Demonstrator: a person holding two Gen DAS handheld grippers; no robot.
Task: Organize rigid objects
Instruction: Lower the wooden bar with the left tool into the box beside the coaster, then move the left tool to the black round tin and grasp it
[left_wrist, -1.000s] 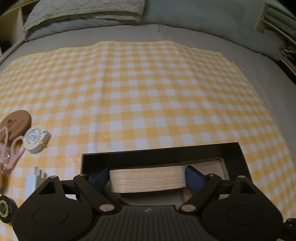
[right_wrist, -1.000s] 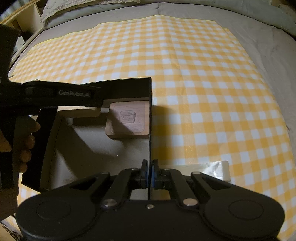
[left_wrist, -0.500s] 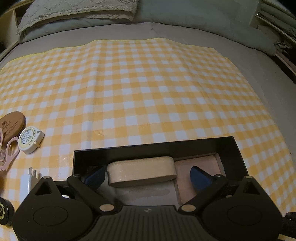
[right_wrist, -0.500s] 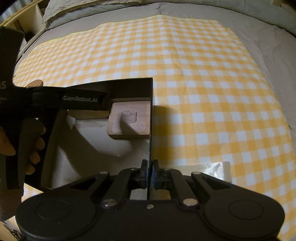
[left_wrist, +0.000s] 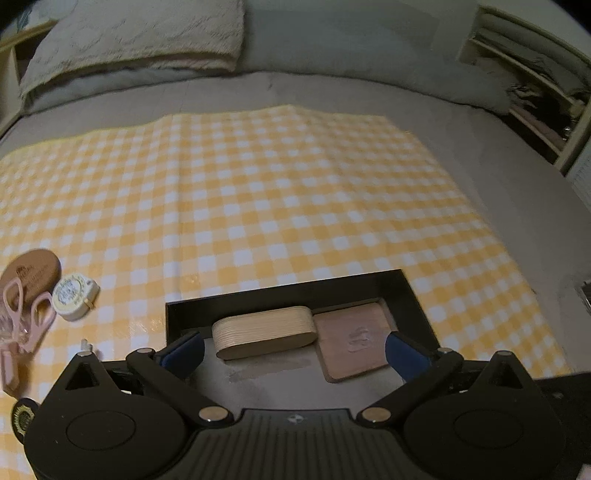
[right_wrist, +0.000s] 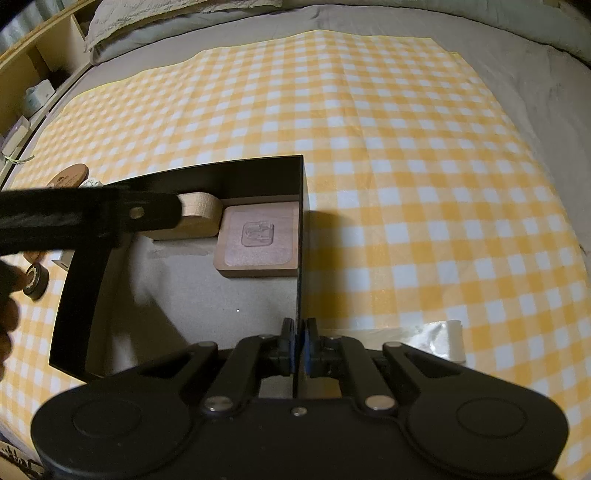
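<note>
A pale wooden block (left_wrist: 264, 332) lies flat in the black box (left_wrist: 288, 291), against its far wall. Beside it on the right sits a square brown wooden coaster (left_wrist: 354, 339). My left gripper (left_wrist: 295, 354) hovers just above and short of the block, its jaws opening wide and its blue pads clear of the wood. My right gripper (right_wrist: 297, 347) is shut on the near end of the box's right wall (right_wrist: 301, 221). The right wrist view shows the block (right_wrist: 201, 216) and coaster (right_wrist: 258, 240) in the far right corner, with the left tool's dark arm crossing over the block.
On the checked cloth left of the box lie a round brown lid (left_wrist: 31, 269), a white tape measure (left_wrist: 75, 297), pink scissors (left_wrist: 22, 321), a white plug (left_wrist: 86, 347) and a small black disc (left_wrist: 24, 417). A clear plastic roll (right_wrist: 443, 339) lies right of the box. Pillows and shelves border the bed.
My left gripper let go of the pale block, spread its jaws and rose back. The block now lies in the box beside the coaster. The right gripper has not moved.
</note>
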